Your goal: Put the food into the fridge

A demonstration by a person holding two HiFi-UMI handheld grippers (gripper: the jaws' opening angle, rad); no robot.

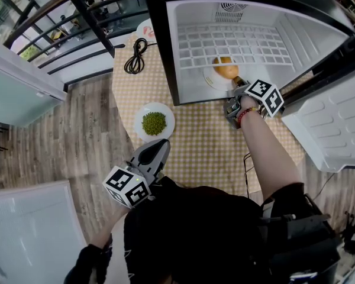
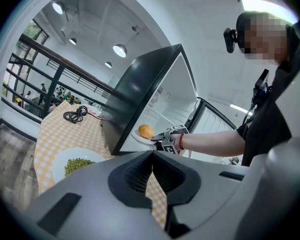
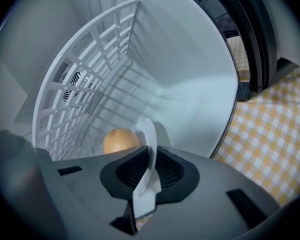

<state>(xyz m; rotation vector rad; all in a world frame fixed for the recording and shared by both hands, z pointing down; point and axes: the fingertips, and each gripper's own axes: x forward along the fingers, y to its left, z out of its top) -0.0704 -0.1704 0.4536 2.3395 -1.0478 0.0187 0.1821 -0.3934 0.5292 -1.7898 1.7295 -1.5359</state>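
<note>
A black cable (image 1: 135, 57) lies coiled near the far left corner of the checked surface (image 1: 207, 141). Closer in, near the left edge, sits a white plate (image 1: 139, 118) of green peas (image 1: 154, 123). The left gripper (image 1: 163, 142) hovers just on the near side of that plate. Its jaws are closed together with nothing between them, as the left gripper view shows.

The fridge (image 1: 160, 46) stands at the far edge of the surface with its door (image 1: 325, 129) swung open to the right. Inside, below a white wire shelf (image 1: 225, 43), a second plate (image 1: 210, 81) rests on the fridge floor near the front opening. A golden bread roll (image 1: 226, 68) sits on it.

The right gripper (image 1: 236, 84) reaches just inside the fridge opening. Its jaws are narrow and closed on the near rim of that plate, with the rim filling the slot between them. In the right gripper view the roll lies just beyond the jaws.
</note>
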